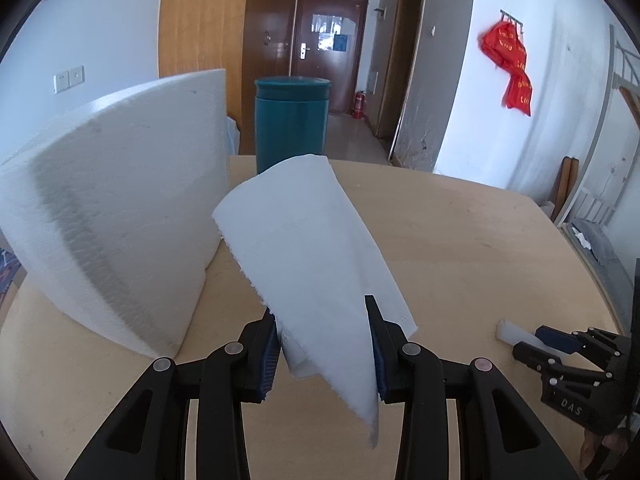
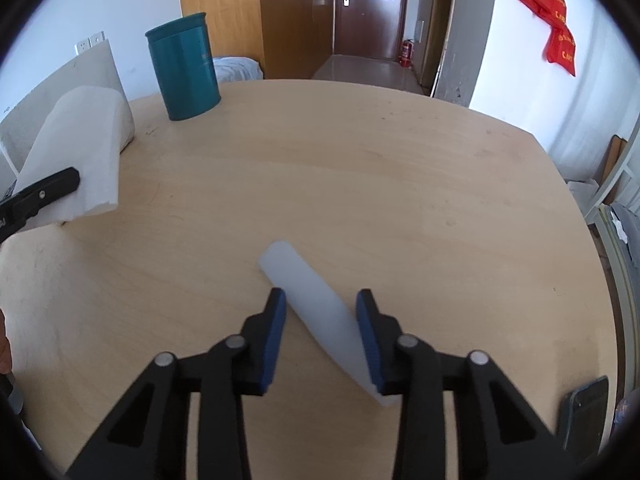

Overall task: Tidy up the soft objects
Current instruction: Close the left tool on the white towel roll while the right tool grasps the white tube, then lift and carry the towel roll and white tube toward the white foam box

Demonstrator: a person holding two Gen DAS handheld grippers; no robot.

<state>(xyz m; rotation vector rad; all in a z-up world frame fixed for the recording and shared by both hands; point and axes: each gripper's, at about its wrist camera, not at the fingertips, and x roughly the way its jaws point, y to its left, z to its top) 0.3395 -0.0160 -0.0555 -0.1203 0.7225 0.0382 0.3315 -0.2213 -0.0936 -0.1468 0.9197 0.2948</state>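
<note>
My left gripper [image 1: 320,308] is shut on a white paper towel sheet [image 1: 304,240], which is loosely rolled and held above the table. In the right wrist view the same towel [image 2: 80,152] hangs at the far left, with one left finger [image 2: 48,192] in front of it. A white soft cylinder [image 2: 316,304] lies slantwise on the wooden table [image 2: 360,160]. My right gripper [image 2: 320,296] is around it with both blue pads against its sides. The left wrist view shows the right gripper [image 1: 528,342] low on the right, with the cylinder [image 1: 510,330] sticking out.
A thick white foam slab [image 1: 112,220] stands at the table's left edge. A teal cup [image 1: 292,124] stands upright at the far edge behind the towel. A dark phone [image 2: 586,412] lies near the right front edge. Red bags [image 2: 556,12] hang on the wall.
</note>
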